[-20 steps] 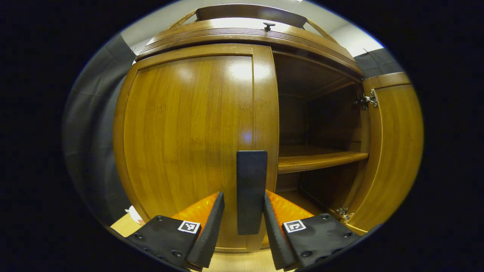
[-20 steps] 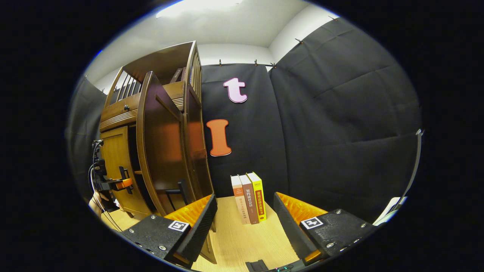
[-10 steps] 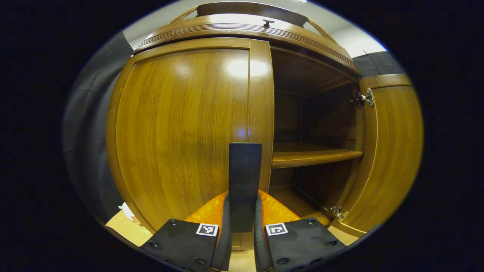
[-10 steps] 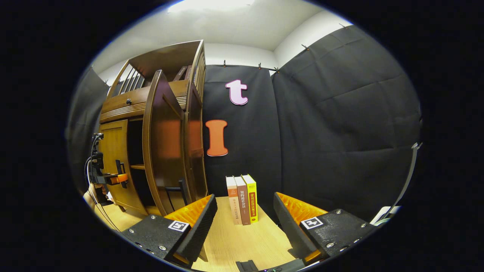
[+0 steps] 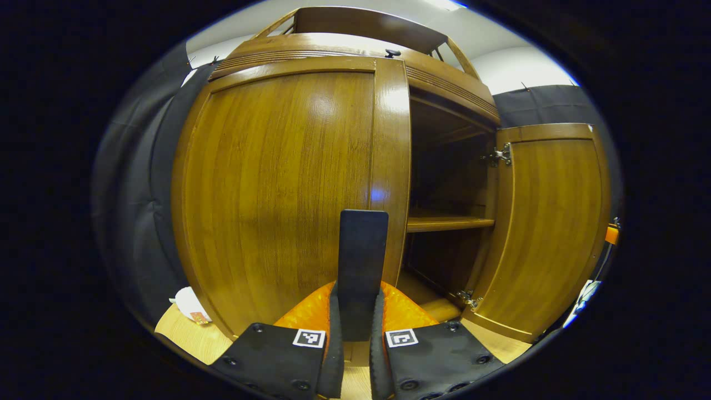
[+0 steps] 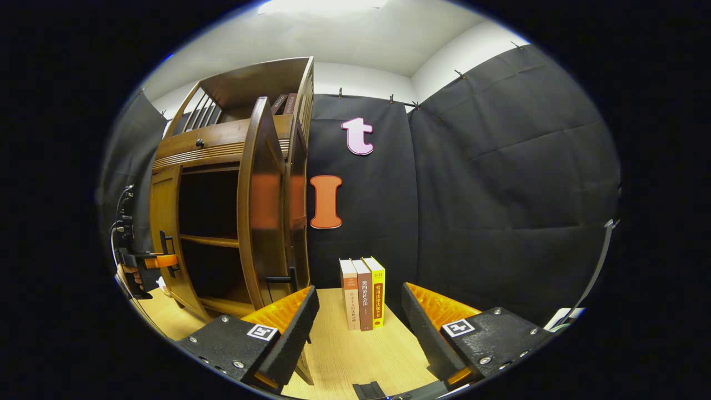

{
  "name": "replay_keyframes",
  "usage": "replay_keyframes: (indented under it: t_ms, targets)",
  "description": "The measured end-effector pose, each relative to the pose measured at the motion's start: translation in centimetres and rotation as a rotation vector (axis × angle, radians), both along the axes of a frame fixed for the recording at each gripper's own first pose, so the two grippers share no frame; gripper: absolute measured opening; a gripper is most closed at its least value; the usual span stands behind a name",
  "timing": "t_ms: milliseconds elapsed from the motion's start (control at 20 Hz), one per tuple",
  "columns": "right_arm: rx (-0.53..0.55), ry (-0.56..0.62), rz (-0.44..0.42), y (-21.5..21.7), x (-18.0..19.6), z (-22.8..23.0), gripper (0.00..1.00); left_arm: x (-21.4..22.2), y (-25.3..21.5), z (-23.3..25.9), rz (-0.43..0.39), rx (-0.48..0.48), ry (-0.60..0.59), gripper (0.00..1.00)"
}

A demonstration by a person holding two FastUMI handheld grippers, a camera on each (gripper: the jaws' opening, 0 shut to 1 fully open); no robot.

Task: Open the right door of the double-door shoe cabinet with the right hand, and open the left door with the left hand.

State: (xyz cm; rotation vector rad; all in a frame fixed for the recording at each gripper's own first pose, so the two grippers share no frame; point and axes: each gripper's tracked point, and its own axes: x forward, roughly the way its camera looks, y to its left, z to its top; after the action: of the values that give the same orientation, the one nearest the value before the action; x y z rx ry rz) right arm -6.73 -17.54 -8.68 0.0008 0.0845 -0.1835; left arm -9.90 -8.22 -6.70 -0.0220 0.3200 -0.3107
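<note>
Wooden and glossy, the shoe cabinet (image 5: 444,72) stands on the pale floor (image 6: 355,350) before you; its left door (image 5: 278,189) is right ahead in the left gripper view, with its dark upright handle (image 5: 361,266) rising between your fingers; your left gripper (image 5: 354,344) has both fingers pressed against that handle, one on each side; beside the door's edge the dark inside lies open, with a shelf (image 5: 447,222) across it; the right door (image 5: 547,222) stands swung wide, its inner face and two metal hinges (image 5: 500,155) showing. In the right gripper view your right gripper (image 6: 358,325) hangs apart from the cabinet with its jaws spread and nothing between them; the right door (image 6: 264,205) is seen edge-on, just left of your fingers; farther off at the left, your left gripper (image 6: 153,261) sits at the left door (image 6: 164,233); three books (image 6: 364,294) stand upright against the black cloth wall (image 6: 500,194), well apart from the cabinet.
</note>
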Motion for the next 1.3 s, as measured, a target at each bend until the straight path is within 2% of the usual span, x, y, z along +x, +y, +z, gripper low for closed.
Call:
replay_keyframes:
  t_ms: [450, 1050, 1250, 1300]
  targets:
    - [0.012, -0.023, 0.023, 1.8, -0.7, 0.3, 0.92, -7.4, 5.9, 2.6, -0.014, 0.007, -0.012, 0.25]
    - [0.025, -0.024, 0.062, 3.8, -0.5, -0.2, 0.92, -11.2, 13.1, 3.9, 0.116, 0.073, -0.014, 0.25]
    - [0.006, -0.034, 0.069, 4.6, -0.4, 0.2, 0.92, -12.0, 15.0, 4.0, 0.132, 0.092, -0.008, 0.19]
    - [-0.001, -0.039, 0.065, 4.5, -0.5, 0.3, 0.98, -12.1, 15.4, 4.0, 0.131, 0.098, -0.01, 0.19]
